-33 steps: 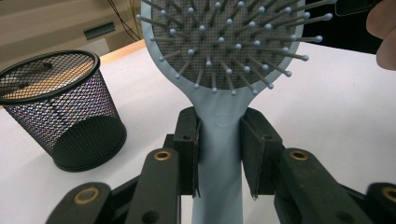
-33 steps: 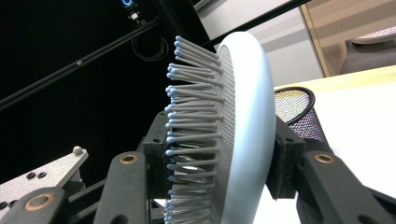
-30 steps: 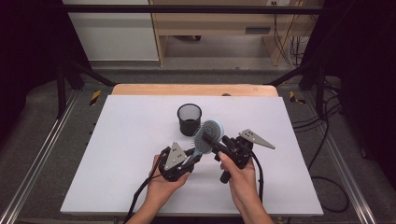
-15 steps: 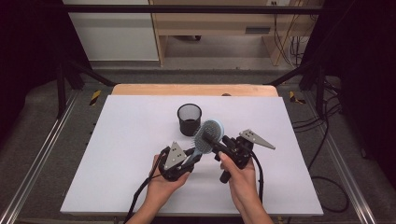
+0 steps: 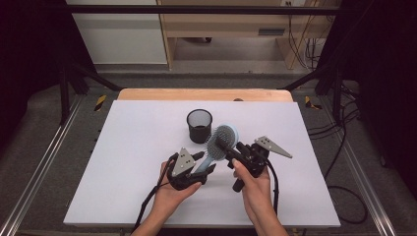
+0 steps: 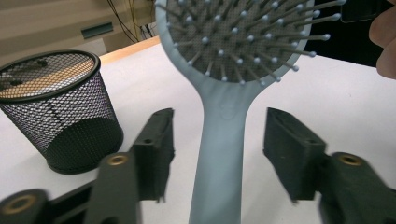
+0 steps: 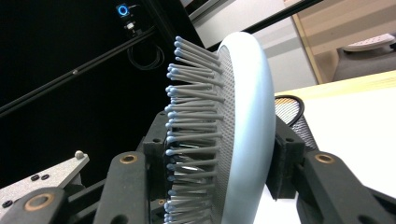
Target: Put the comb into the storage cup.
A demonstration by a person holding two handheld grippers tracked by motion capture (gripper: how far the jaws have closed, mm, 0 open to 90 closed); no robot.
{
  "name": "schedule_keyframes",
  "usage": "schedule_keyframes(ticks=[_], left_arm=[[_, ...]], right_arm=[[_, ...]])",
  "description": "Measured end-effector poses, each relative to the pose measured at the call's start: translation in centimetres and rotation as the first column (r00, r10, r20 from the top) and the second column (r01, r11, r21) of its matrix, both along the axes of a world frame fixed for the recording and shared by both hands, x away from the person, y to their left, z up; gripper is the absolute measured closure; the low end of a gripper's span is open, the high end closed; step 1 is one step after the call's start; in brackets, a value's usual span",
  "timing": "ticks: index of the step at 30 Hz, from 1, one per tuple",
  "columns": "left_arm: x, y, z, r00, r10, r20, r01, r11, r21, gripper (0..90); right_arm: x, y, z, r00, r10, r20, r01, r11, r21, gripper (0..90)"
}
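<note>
A light blue hairbrush (image 5: 222, 140) hangs above the white table top (image 5: 123, 147), bristles facing the person. My right gripper (image 5: 225, 148) is shut on its round head (image 7: 245, 126), one pad against the bristles and one against the back. My left gripper (image 5: 205, 164) is at the handle (image 6: 219, 154). Its jaws have just been opening, and the pads (image 6: 156, 147) now stand clear of the handle on both sides. A black mesh cup (image 5: 199, 125) stands upright just behind the brush, seen also in the left gripper view (image 6: 56, 112).
A wooden strip (image 5: 206, 94) runs along the table's far edge. Metal rails (image 5: 44, 162) flank the table, and cables (image 5: 344, 196) lie on the floor at the right. A cable (image 5: 150, 199) trails from each gripper toward the person.
The left gripper's jaws have spread away from the brush handle. Both hands and the brush have stayed where they were.
</note>
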State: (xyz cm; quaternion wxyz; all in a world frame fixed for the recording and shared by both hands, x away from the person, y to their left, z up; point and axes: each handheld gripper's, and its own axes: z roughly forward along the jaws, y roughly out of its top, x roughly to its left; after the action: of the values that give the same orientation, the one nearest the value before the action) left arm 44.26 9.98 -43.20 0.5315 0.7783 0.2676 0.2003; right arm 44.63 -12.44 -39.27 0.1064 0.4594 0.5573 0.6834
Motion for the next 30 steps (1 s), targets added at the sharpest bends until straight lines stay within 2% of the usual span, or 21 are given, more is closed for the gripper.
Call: schedule_keyframes(ticks=[6, 12, 16, 20, 22, 24, 27, 30], left_arm=[[0.1, 0.5, 0.3, 0.9995, 0.031, 0.002, -0.031, 0.9995, -0.011, 18.2], [0.4, 2.1, 1.2, 0.9987, 0.046, 0.021, -0.046, 0.9985, -0.03, 8.3], [0.4, 4.1, 1.8, 0.997, 0.058, 0.05, -0.057, 0.9982, -0.02, 5.6], [-0.3, 7.0, 1.2, 0.9943, 0.092, 0.054, -0.092, 0.9958, -0.009, 4.1], [-0.5, 8.9, 0.8, 0.9903, 0.129, 0.053, -0.129, 0.9917, -0.011, 4.1], [-0.6, 10.7, 0.5, 0.983, 0.178, 0.045, -0.176, 0.9834, -0.044, 4.1], [-0.4, 13.1, 0.3, 0.9657, 0.256, 0.041, -0.253, 0.9647, -0.075, 4.1], [-0.2, 14.6, 0.3, 0.9523, 0.302, 0.042, -0.296, 0.948, -0.117, 4.1]], right_arm=[[0.1, -0.5, 0.0, 0.9996, -0.026, 0.004, 0.026, 1.0, 0.005, 52.6], [0.3, -1.0, -0.1, 0.998, -0.063, 0.013, 0.063, 0.998, -0.001, 52.5], [0.6, -1.1, 0.0, 0.9971, -0.074, 0.016, 0.074, 0.997, -0.005, 52.4], [1.2, -0.9, 0.2, 0.9962, -0.085, 0.021, 0.085, 0.996, -0.011, 52.3], [1.7, -0.8, 0.4, 0.9958, -0.089, 0.02, 0.089, 0.996, -0.005, 52.3], [2.1, -0.4, 0.6, 0.995, -0.098, 0.02, 0.098, 0.995, -0.001, 52.3], [2.6, 0.0, 1.1, 0.9939, -0.108, 0.024, 0.108, 0.994, -0.002, 52.2], [3.2, 0.5, 1.8, 0.9928, -0.115, 0.033, 0.116, 0.993, -0.005, 52.2]])
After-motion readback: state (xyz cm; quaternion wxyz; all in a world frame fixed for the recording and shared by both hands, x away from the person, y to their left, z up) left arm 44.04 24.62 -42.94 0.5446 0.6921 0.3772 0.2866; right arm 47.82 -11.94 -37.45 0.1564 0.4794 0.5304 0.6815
